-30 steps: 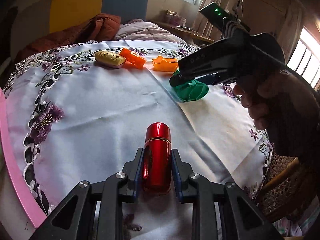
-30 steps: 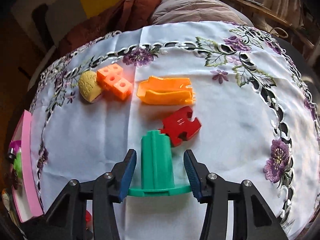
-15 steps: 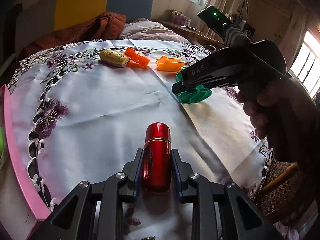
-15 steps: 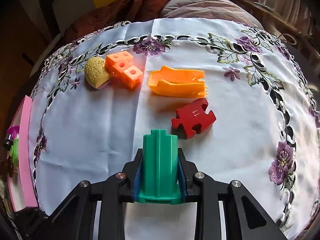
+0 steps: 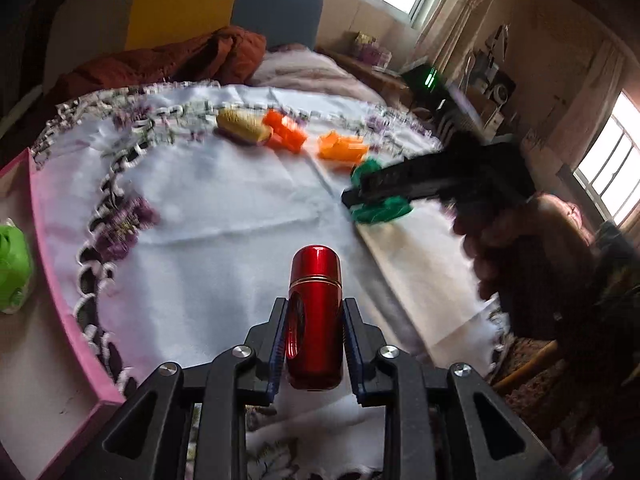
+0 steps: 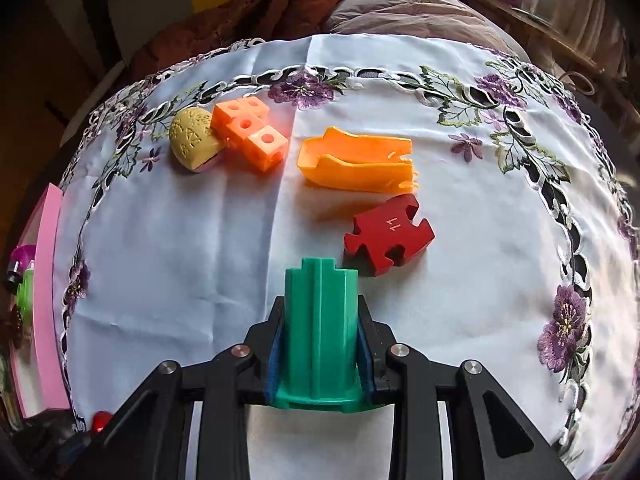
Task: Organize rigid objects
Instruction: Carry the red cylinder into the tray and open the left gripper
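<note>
Right now your left gripper [image 5: 315, 336] is squeezed tight on a shiny red bottle [image 5: 315, 316], its blue pads pressing both sides, and the bottle points out over the white tablecloth [image 5: 224, 216]. Your right gripper [image 6: 320, 344] is clamped on a green plastic piece [image 6: 321, 332] — its wide foot sits back by the finger joints and its ridged top points forward. From the left wrist view that green piece [image 5: 380, 206] hangs above the cloth, near the cloth's right edge. Ahead of the green piece lies a red puzzle block [image 6: 388, 236], just beside its tip. Farther off sit an orange scoop-shaped toy [image 6: 356, 164], a bunch of orange cubes [image 6: 250, 138] and a yellow bumpy lump [image 6: 191, 143]; the cubes touch the lump. All of these sit in the far half of the cloth, so the near middle is bare white cloth. On the left edge runs a pink tray rim [image 5: 60, 264] with a bright green thing [image 5: 12, 268] inside. A flowery lace border [image 6: 568, 320] marks the cloth's rim — the right side drops away there.
</note>
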Tool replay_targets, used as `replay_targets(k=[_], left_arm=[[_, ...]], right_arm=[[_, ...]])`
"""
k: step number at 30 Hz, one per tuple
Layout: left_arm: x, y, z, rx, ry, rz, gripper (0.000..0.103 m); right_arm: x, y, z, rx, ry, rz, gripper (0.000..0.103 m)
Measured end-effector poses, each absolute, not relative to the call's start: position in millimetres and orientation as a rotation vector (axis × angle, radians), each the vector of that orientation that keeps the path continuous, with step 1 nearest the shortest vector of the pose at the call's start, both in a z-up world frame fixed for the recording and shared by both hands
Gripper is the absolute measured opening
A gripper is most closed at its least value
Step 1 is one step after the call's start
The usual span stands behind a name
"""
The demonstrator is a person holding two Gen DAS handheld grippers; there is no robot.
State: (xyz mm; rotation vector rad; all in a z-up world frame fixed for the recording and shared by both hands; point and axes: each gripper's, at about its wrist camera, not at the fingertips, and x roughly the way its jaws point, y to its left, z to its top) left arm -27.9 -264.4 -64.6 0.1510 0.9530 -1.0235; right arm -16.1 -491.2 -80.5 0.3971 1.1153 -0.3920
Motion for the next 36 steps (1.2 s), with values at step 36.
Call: replay_targets(k=[36], left_arm=[[82.8, -43.3, -68.3, 0.03, 1.01, -0.367, 0.026]], right_arm=[[-13.2, -477.8, -80.4, 0.293, 1.119, -0.404, 0.031]])
